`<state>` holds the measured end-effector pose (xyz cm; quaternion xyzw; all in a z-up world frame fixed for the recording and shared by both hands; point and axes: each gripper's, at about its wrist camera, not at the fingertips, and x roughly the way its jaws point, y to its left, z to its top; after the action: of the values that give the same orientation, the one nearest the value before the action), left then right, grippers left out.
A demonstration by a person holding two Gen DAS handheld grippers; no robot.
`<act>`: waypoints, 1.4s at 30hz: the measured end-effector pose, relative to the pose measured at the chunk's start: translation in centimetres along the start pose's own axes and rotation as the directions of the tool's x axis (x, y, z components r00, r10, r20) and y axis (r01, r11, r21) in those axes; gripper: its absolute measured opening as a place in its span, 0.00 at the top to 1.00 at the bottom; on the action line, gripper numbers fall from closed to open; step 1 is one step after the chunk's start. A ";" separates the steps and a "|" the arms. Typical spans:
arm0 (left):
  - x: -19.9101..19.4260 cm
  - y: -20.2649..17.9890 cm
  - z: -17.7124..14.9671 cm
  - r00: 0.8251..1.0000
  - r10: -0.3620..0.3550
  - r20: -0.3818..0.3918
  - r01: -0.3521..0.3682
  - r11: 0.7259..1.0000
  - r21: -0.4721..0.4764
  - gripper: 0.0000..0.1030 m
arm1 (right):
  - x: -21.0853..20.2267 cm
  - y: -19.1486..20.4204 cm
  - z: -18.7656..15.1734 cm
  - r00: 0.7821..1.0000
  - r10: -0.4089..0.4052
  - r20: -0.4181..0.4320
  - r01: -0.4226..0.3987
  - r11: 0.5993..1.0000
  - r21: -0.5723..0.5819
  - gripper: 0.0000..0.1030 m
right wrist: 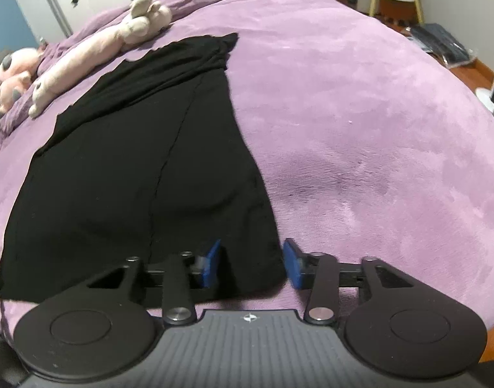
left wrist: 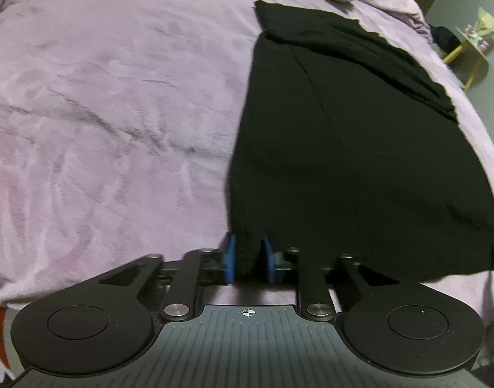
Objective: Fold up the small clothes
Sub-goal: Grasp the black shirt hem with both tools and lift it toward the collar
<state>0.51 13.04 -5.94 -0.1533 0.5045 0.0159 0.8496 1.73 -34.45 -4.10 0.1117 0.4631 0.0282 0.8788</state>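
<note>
**On the bed: both tools at the near hem**

Over at the left tool [left wrist: 248, 263], the blue pads are clamped on the near corner of the black garment [left wrist: 344, 148]. The right tool [right wrist: 251, 263] stands apart, the opposite corner between its pads. Ahead, the cloth lies flat on the purple blanket [right wrist: 360, 113].

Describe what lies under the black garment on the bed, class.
The black garment lies flat on the purple blanket, which shows all around it. Whether anything else sits beneath the cloth cannot be seen; the fabric covers it.
</note>
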 end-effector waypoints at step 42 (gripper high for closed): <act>5.0 0.0 15.9 0.953 -0.044 0.300 0.069 0.995 -0.074 0.67 | 7.2 -0.6 14.7 0.962 0.118 0.247 -0.155 0.979 0.134 0.72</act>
<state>16.49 16.77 -3.19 -0.1987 0.3651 0.0356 0.9088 17.89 -36.48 -2.03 0.2128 0.3467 0.0400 0.9126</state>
